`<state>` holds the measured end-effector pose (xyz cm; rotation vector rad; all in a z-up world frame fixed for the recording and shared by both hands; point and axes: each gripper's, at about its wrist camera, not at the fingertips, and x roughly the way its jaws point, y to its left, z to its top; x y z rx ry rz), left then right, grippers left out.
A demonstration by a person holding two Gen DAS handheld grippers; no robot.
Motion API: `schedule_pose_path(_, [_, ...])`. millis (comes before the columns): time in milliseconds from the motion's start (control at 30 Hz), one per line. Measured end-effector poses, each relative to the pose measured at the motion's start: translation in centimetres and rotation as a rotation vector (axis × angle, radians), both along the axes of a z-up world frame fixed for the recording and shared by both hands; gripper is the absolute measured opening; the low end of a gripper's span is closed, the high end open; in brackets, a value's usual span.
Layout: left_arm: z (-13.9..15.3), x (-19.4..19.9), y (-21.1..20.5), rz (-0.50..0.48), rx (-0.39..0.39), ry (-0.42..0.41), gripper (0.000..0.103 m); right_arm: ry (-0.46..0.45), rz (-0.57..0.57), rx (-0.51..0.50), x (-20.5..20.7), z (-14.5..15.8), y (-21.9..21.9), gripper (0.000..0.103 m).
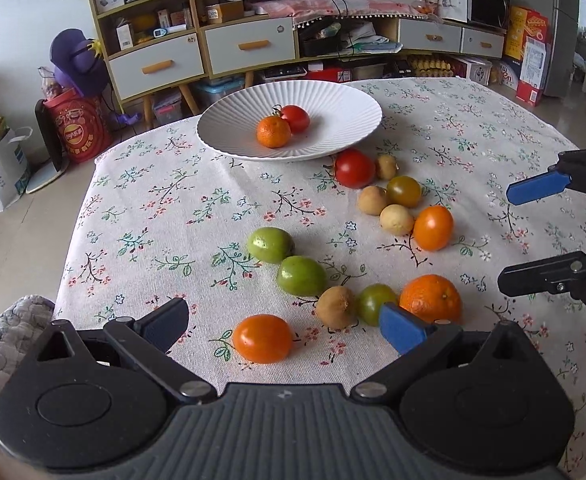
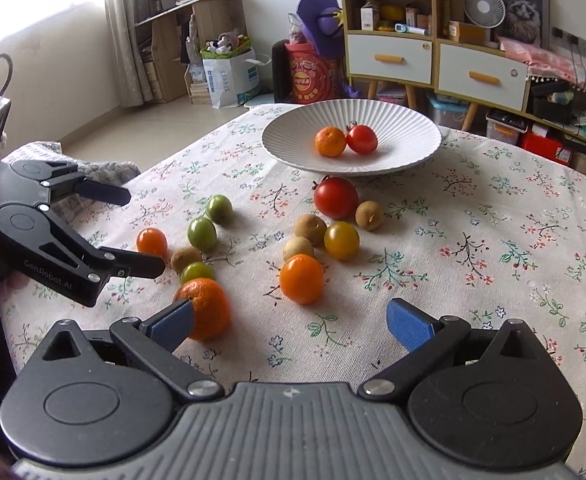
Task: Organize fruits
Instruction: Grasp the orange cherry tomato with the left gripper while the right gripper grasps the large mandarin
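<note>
A white ribbed plate [image 1: 333, 98] [image 2: 405, 120] at the far side of the table holds a tangerine [image 1: 273, 131] and a red tomato [image 1: 295, 118]. Several fruits lie loose on the floral cloth: a red tomato [image 1: 354, 168], two green fruits [image 1: 269, 244], an orange tomato [image 1: 262, 338], a kiwi [image 1: 336, 306] and a large tangerine [image 1: 431, 298] [image 2: 207, 308]. My left gripper [image 1: 289, 322] is open, with the orange tomato between its fingers. My right gripper [image 2: 291, 322] is open and empty; its left finger is beside the large tangerine.
Small brown and yellow fruits and an orange tomato [image 2: 301, 279] cluster mid-table. A grey quilted cloth [image 1: 9, 332] lies at the table's near left corner. Shelves and drawers [image 1: 249, 44] stand beyond the table.
</note>
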<state>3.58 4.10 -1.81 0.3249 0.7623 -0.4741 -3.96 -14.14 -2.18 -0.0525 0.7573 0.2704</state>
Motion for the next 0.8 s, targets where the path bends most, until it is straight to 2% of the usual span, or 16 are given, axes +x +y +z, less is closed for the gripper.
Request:
schedule_pose_path(267, [-1.2,0.6,1.1,0.015,0.011,0.059,0.094,-0.005,0.103,-0.032,-0.9,-0.6,1.9,0.102])
schedule_pose_path(333, [-1.5,0.8,1.3,0.02,0.012,0.069,0.09,0.004,0.128,-0.036,-0.8,-0.8,2.7,0.101])
schedule_pose_path(400, [-1.7,1.0,1.4,0.027,0.013,0.083,0.087,0.02,0.134,-0.044,-0.5,-1.0,3.3,0.096])
schedule_pose_path(467, [-2.0,1.2,1.6,0.032,0.007,0.1,0.078,0.044,0.132,-0.05,-0.1,-1.4,3.8,0.092])
schedule_pose_path(600, [-2.0,1.7,2.1,0.058,-0.036,0.13,0.073,0.08,0.128,-0.048,0.5,-2.0,4.5,0.082])
schedule_pose_path(700, [-1.9,1.9,2.4,0.075,-0.057,0.143,0.068,0.069,0.134,-0.063,0.6,-2.1,4.9,0.079])
schedule_pose_path(800, [-1.8,2.0,2.6,0.088,-0.067,0.143,0.061,0.063,0.137,-0.068,0.7,-1.9,5.1,0.071])
